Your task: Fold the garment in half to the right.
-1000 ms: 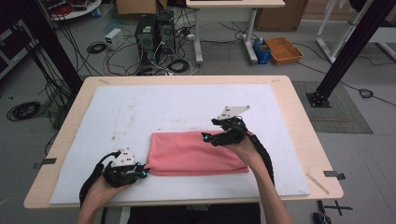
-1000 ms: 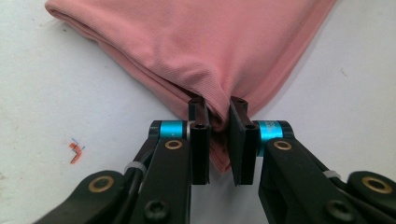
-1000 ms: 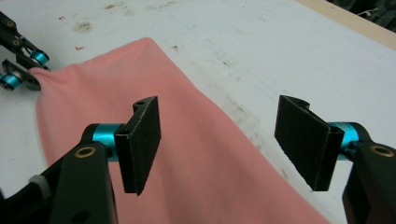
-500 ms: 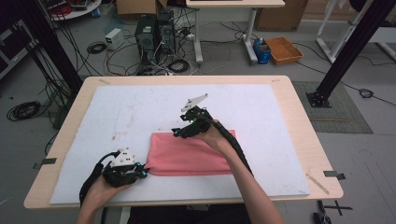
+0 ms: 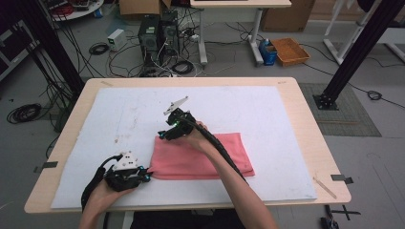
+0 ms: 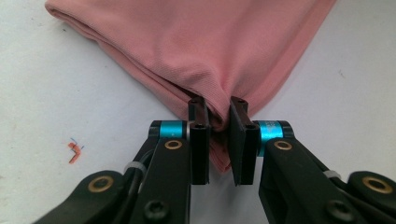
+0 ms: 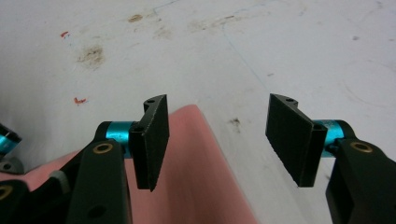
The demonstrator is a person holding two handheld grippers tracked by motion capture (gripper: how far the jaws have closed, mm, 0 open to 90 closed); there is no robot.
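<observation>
Folded pink cloth (image 5: 203, 155) lies flat on the white mat (image 5: 267, 114), toward the table's 6 o'clock edge. Left gripper (image 5: 147, 177), at the cloth's 8 o'clock corner: jaws clamped tight on that corner, the fabric bunched between the pads (image 6: 201, 140). Right gripper (image 5: 164, 135), at the cloth's 11 o'clock corner: jaws apart, having just been closing; the corner lies below the gap, reaching toward one pad (image 7: 152, 140), nothing pinched. Wooden table (image 5: 305, 124) borders the mat.
</observation>
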